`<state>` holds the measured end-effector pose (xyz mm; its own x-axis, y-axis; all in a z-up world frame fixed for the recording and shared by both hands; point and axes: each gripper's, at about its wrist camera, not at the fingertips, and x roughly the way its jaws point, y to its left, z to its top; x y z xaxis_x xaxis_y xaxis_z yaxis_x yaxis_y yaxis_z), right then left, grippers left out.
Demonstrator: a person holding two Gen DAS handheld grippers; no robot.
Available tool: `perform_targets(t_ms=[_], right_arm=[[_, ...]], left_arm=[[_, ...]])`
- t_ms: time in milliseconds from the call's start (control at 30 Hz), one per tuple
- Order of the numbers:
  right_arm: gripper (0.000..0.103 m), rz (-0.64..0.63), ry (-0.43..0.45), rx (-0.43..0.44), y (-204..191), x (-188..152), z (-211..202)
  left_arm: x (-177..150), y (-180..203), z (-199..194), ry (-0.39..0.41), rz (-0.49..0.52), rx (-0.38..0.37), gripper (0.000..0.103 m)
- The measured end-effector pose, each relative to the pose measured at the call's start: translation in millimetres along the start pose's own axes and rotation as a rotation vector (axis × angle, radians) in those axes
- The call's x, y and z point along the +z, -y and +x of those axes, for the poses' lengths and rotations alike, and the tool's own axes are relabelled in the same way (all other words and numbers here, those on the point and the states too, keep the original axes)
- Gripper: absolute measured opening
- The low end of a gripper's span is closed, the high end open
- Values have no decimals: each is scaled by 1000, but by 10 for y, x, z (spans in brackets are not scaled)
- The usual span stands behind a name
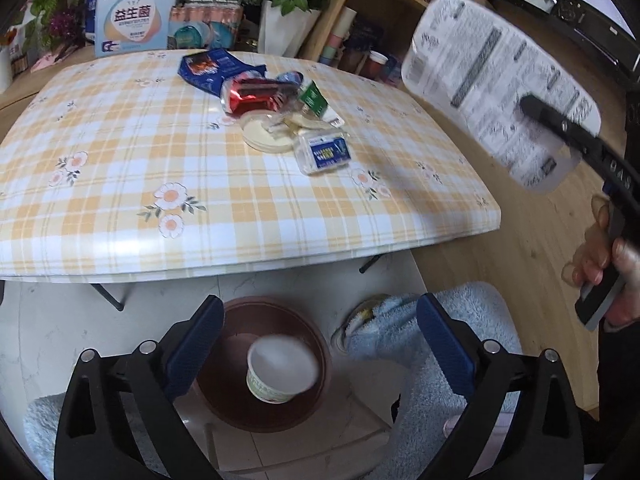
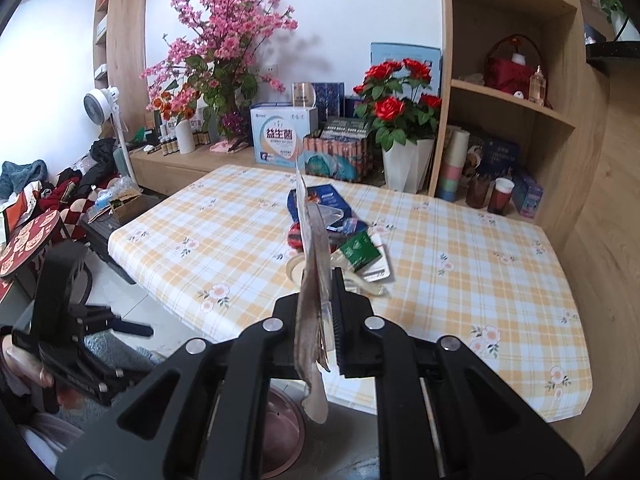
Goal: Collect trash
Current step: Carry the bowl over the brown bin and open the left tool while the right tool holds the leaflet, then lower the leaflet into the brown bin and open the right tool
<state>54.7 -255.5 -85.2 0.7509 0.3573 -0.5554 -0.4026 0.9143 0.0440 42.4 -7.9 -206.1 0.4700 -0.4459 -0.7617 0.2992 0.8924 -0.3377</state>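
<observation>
A flat printed wrapper (image 2: 314, 280) is sitting clamped edge-on between the closed fingers of the right gripper (image 2: 326, 320), standing upright above the near edge of the table (image 2: 460, 248); in the left wrist view the same wrapper (image 1: 496, 92) is showing its printed face, raised beside the table's right corner over the wooden floor. The left gripper (image 1: 320, 352) is hanging with its blue-padded fingers spread wide and holding nothing, poised over a brown bin (image 1: 224, 396) on the floor below the table edge, where a white paper cup (image 1: 280, 368) is lying inside. More trash is resting in a loose pile near the middle of the checked tablecloth: a blue packet (image 1: 208, 68), a red shiny wrapper (image 1: 252, 94) touching it, a green packet (image 1: 314, 98), a round pale lid (image 1: 266, 134) and a small clear box (image 1: 324, 152) just beside it. A light-blue fluffy towel (image 1: 440, 312) is lying on the floor to the right of the bin. A pot of red roses (image 2: 400, 112) is standing behind the table beside wooden shelves.
</observation>
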Motion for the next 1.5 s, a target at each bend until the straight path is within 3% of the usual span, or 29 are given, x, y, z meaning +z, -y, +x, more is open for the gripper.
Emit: perform_targets(t_ms=[333,567,800,1500], right_arm=[[13,-9,-78,57,-168,-135,228],[13,-16,-91,75,-266,-163,193],[13,-5,-126,104,-327,-239,141],[13,-59,-435,256,-763,-790,653]], left_arm=[[322,-269,-519,229,-14,242,97],[392,-396,-966,352,-27,343,97],[314,-528,-1204,387,-56,387,97],[93,-948,-1314,387,-152,427,97]])
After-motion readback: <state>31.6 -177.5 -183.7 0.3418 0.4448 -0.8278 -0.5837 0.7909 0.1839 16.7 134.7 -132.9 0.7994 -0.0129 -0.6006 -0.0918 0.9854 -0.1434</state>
